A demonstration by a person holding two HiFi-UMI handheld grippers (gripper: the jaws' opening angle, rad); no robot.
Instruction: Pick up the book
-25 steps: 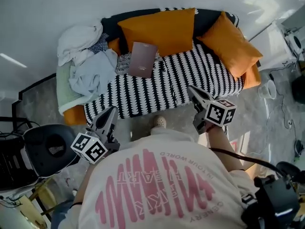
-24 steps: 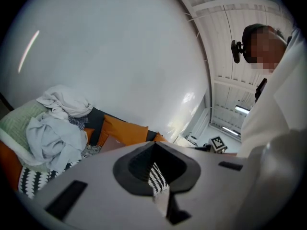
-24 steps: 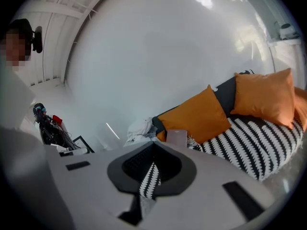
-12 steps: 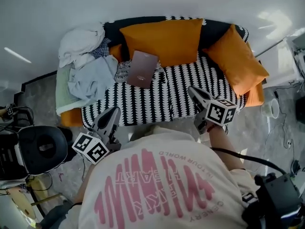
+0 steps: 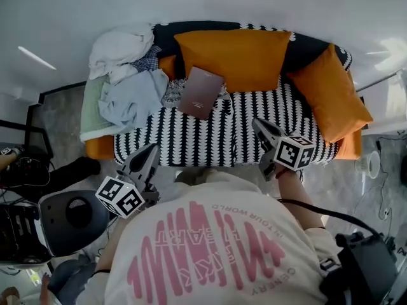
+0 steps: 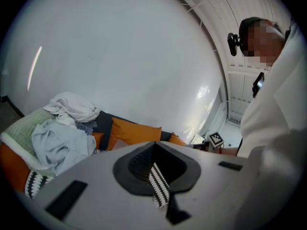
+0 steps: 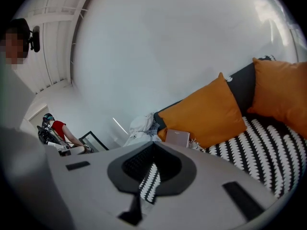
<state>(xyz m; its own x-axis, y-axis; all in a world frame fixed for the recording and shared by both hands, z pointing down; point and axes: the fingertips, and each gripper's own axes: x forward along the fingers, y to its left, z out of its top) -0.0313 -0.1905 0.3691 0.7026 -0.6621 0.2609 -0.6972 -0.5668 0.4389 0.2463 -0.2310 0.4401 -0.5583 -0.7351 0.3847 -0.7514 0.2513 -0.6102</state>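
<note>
Left gripper (image 5: 149, 151) and right gripper (image 5: 260, 127), each with its marker cube toward the person, are held in front of the sofa's front edge with their tips over it. In both gripper views the two jaws stand together, meeting at a point with nothing held between them. Both are well apart from the book (image 5: 201, 93), which sits toward the back of the seat, left of centre on the sofa (image 5: 254, 122). The book is a thin, closed rectangle with a plain, dull mauve-brown cover, turned slightly askew. Its far edge rests against the large orange cushion (image 5: 245, 57) at the backrest. The seat cover beneath is black and white in a repeating pattern. A pile of pale clothes (image 5: 124, 75) fills the sofa's left end, just beside the book, and a second orange cushion (image 5: 331, 97) lies at the right end.
</note>
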